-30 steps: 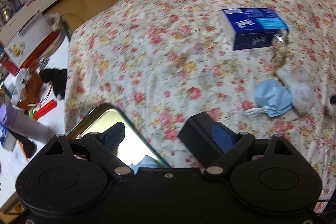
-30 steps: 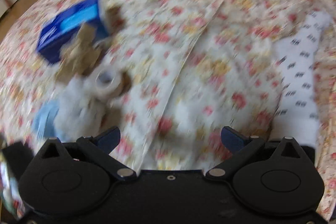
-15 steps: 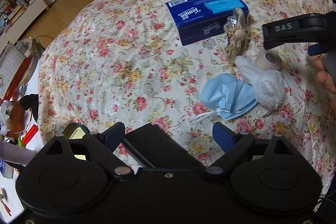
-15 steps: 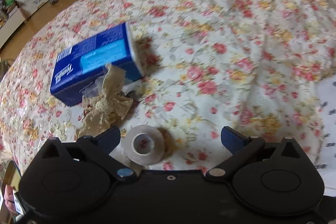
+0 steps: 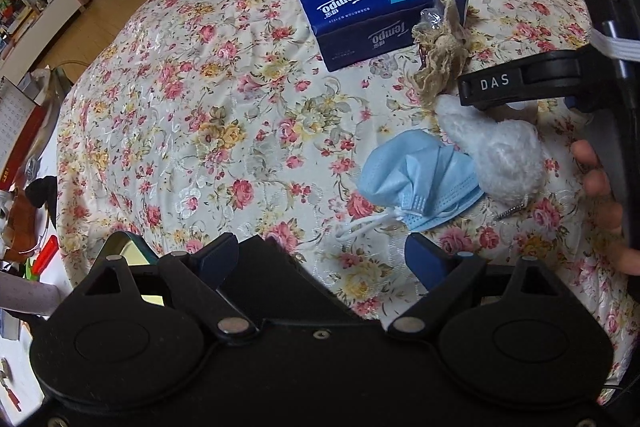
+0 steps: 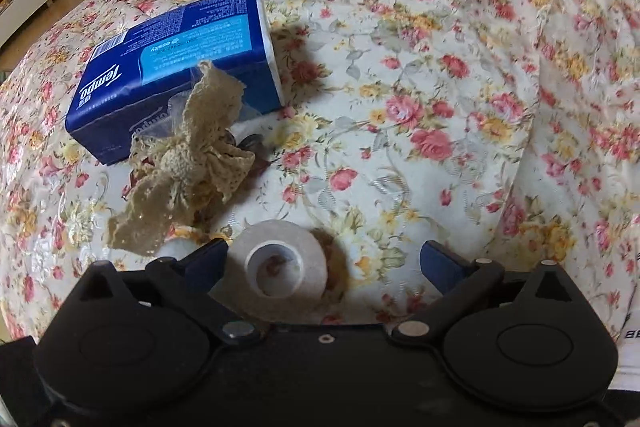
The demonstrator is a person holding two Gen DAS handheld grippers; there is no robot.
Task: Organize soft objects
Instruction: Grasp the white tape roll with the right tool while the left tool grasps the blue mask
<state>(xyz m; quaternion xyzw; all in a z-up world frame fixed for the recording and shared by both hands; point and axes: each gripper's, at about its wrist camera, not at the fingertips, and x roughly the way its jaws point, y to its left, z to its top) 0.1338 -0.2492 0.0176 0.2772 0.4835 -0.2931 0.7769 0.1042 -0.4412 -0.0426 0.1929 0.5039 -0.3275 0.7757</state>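
On the floral bedspread [image 5: 240, 99] lie a blue Tempo tissue pack [image 5: 380, 9], a beige lace bow [image 5: 438, 53], a white fluffy plush [image 5: 496, 151] and a light blue face mask [image 5: 416, 179]. My left gripper [image 5: 320, 259] is open, near the mask, with a black object under its jaws. In the right wrist view the tissue pack [image 6: 176, 67] and lace bow [image 6: 188, 159] lie ahead, and a roll of tape [image 6: 276, 267] sits between the jaws of my open right gripper [image 6: 324, 259]. The right gripper also shows in the left wrist view [image 5: 568, 83], above the plush.
A mirror-like green-edged object [image 5: 132, 259] lies at the bed's left edge. The floor, a low white cabinet [image 5: 40, 23] and clutter [image 5: 28, 211] are to the left. A white patterned cloth [image 6: 632, 331] lies at the right edge of the right wrist view.
Both grippers moved closer to the pile. The left view swung right to take in the mask and plush. The tape roll came in between the right gripper's jaws.
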